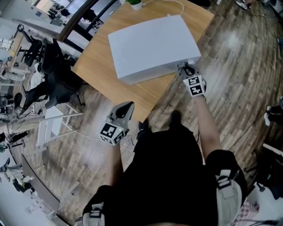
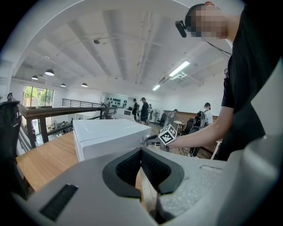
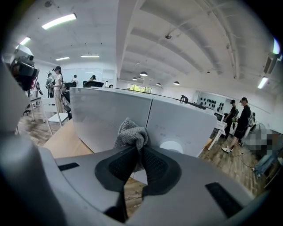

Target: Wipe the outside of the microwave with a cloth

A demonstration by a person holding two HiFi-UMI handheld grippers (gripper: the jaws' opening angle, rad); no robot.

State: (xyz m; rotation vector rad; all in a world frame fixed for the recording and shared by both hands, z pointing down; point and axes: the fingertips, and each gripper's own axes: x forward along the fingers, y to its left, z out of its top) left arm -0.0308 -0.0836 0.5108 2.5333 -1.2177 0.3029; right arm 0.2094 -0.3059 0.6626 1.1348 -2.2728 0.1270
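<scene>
A white microwave (image 1: 152, 46) sits on a wooden table (image 1: 97, 66); its front face fills the right gripper view (image 3: 177, 126) and it shows in the left gripper view (image 2: 106, 137). My right gripper (image 1: 188, 70) is shut on a grey knitted cloth (image 3: 131, 136), held against the microwave's front near its right corner. My left gripper (image 1: 125, 109) hangs off the table's near corner, jaws closed with nothing between them (image 2: 141, 161). The right gripper's marker cube (image 2: 168, 134) shows in the left gripper view.
A white cable (image 1: 170, 4) runs behind the microwave, near a potted plant (image 1: 135, 3). Black office chairs (image 1: 53, 75) and a white stool (image 1: 55, 121) stand left of the table. Wooden floor (image 1: 239, 88) lies to the right. Several people stand far off in the room.
</scene>
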